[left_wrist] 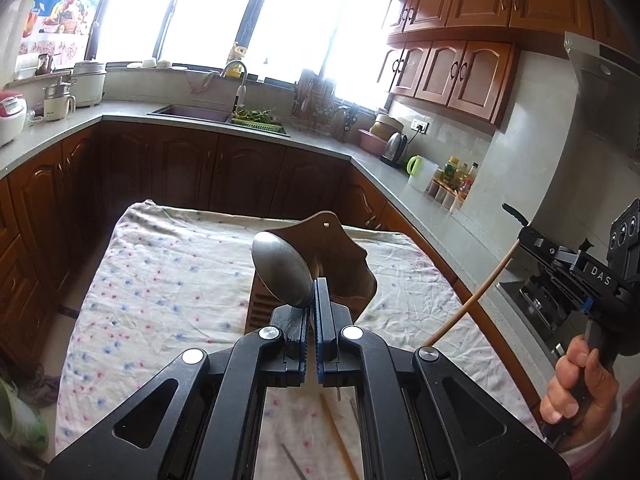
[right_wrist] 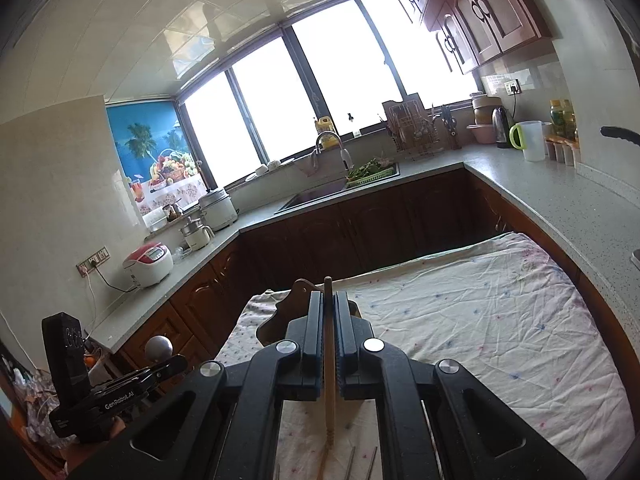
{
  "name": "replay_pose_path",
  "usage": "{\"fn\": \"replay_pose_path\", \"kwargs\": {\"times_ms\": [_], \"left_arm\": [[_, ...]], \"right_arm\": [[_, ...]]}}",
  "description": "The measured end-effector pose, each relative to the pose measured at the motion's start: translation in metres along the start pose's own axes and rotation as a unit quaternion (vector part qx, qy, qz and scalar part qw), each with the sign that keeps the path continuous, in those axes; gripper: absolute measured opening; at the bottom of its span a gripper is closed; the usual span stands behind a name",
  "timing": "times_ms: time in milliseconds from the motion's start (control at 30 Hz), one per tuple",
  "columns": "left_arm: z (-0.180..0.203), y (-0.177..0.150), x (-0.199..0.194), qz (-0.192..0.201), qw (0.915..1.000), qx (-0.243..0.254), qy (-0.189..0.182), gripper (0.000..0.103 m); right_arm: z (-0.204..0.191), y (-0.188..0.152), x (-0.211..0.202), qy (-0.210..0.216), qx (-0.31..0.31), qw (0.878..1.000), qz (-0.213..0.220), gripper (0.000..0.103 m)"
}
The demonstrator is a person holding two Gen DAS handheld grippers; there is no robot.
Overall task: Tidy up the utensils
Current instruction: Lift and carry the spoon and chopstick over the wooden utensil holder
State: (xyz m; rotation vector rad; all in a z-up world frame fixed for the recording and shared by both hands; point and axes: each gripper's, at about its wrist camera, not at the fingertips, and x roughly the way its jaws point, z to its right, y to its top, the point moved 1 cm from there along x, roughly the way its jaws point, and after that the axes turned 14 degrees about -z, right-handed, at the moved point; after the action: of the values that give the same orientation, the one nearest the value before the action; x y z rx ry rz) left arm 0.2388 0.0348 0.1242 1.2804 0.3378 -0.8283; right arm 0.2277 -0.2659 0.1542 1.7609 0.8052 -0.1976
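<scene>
My left gripper (left_wrist: 313, 292) is shut on a metal spoon (left_wrist: 282, 272), bowl up, held above the cloth-covered table (left_wrist: 168, 280). A brown wooden utensil holder (left_wrist: 340, 256) stands on the cloth just behind it. My right gripper (right_wrist: 329, 304) is shut on a wooden chopstick (right_wrist: 329, 360) that runs between its jaws; it also shows in the left wrist view (left_wrist: 472, 296). The holder's top (right_wrist: 298, 292) peeks out past the right gripper's left finger. Another chopstick (left_wrist: 338, 436) and thin metal utensils (left_wrist: 294, 464) lie on the cloth below the grippers.
Grey counters (left_wrist: 380, 168) and dark wood cabinets (left_wrist: 192, 168) ring the table. A sink (left_wrist: 192, 114) with greens, a dish rack (left_wrist: 316, 108), kettle (left_wrist: 394, 148) and bottles stand at the back. A rice cooker (right_wrist: 149, 262) sits on the left counter.
</scene>
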Motion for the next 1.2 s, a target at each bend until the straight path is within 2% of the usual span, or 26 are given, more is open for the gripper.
{"fn": "replay_pose_path", "kwargs": {"times_ms": [133,333,533,800,1133,1200], "left_arm": [[-0.002,0.03,0.001,0.033,0.9993,0.01,0.015,0.002],[-0.013,0.07,0.02,0.062,0.9972,0.01,0.04,0.002],[-0.026,0.094,0.063,0.055,0.9973,0.0,0.048,0.002],[-0.024,0.079,0.133,0.004,0.9985,-0.002,0.055,0.002],[-0.023,0.057,0.168,-0.037,0.9973,0.001,0.063,0.002],[-0.024,0.055,0.169,-0.034,0.9971,0.002,0.069,0.002]], "right_arm": [[-0.01,0.025,0.002,0.009,-0.008,1.0,0.028,0.005],[-0.014,0.063,0.023,0.003,-0.01,0.998,0.057,0.005],[-0.002,0.076,0.066,-0.016,-0.002,0.999,0.049,0.005],[0.013,0.056,0.113,-0.024,0.006,0.999,0.023,0.005],[0.023,0.033,0.139,-0.029,0.015,0.999,0.0,0.005],[0.025,0.034,0.14,-0.03,0.018,0.999,0.0,0.005]]}}
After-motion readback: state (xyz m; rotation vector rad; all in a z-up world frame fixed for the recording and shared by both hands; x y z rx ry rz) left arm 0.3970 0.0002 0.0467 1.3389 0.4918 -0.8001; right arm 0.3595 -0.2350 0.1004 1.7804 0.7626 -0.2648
